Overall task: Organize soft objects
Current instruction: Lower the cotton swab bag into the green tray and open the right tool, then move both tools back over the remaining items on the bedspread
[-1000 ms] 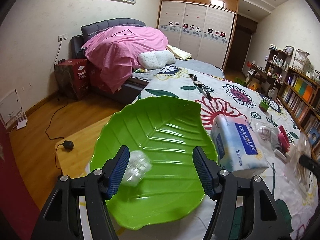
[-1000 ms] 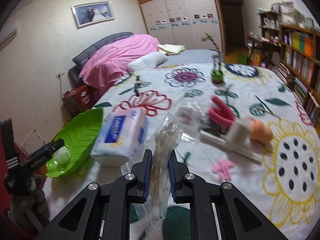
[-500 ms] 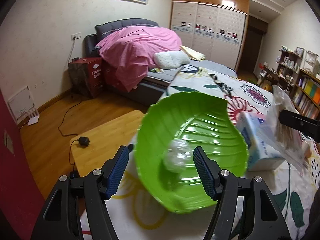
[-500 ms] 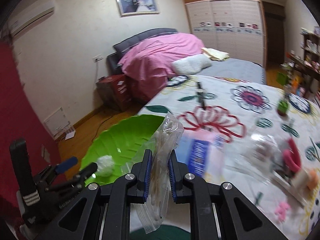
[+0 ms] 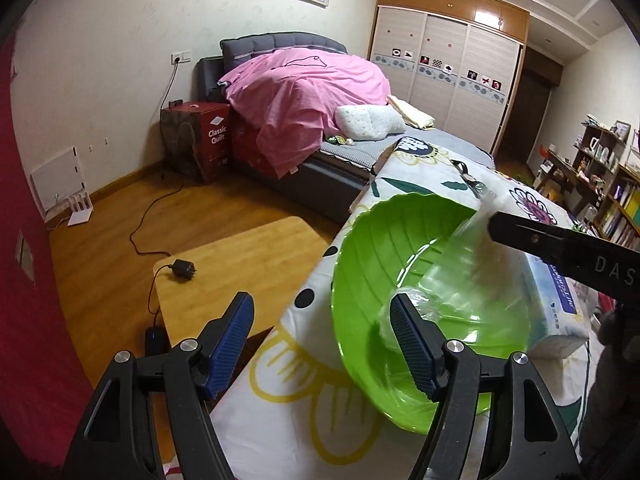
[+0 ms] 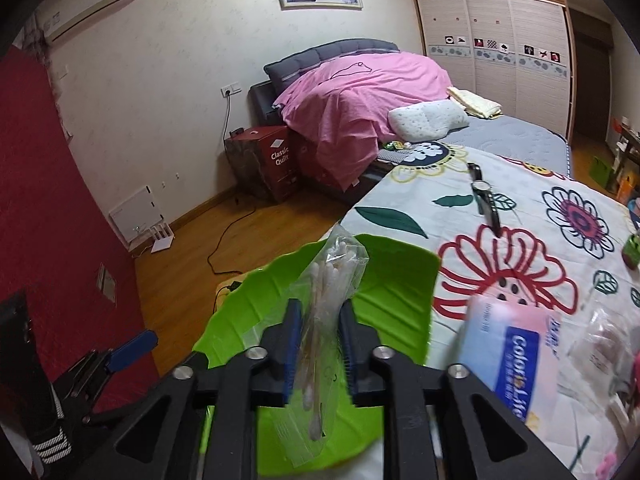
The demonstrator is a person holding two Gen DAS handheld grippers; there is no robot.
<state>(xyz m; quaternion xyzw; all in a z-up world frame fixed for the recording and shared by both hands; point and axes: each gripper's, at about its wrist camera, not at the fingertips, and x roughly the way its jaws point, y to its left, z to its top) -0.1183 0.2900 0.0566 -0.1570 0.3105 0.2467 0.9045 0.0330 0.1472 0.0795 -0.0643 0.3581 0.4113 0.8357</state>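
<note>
A green leaf-shaped bowl (image 5: 380, 240) (image 6: 392, 276) sits at the left end of the flowered tablecloth. My right gripper (image 6: 320, 320) hovers over it. Its jaws are opening, and a clear bag of cotton swabs (image 6: 332, 276) (image 5: 464, 264) stands between the pads, which no longer press on it. The bag's lower end hangs into the bowl. A small crinkled clear bundle (image 5: 420, 304) lies in the bowl, partly behind my left gripper's right finger. My left gripper (image 5: 322, 304) is open and still widening at the bowl's left rim, holding nothing. A blue-and-white tissue pack (image 5: 556, 296) (image 6: 516, 356) lies right of the bowl.
A wristwatch (image 6: 486, 200) lies farther back on the cloth, and another clear bag (image 6: 600, 344) sits right of the tissue pack. Left of the table stands a low wooden bench (image 5: 240, 264) with a charger (image 5: 182, 270). A bed with pink bedding lies beyond.
My right gripper carried the swab bag left, from over the tablecloth to over the green bowl, and its jaws have parted. My left gripper drifted left, off the bowl's middle to its left rim.
</note>
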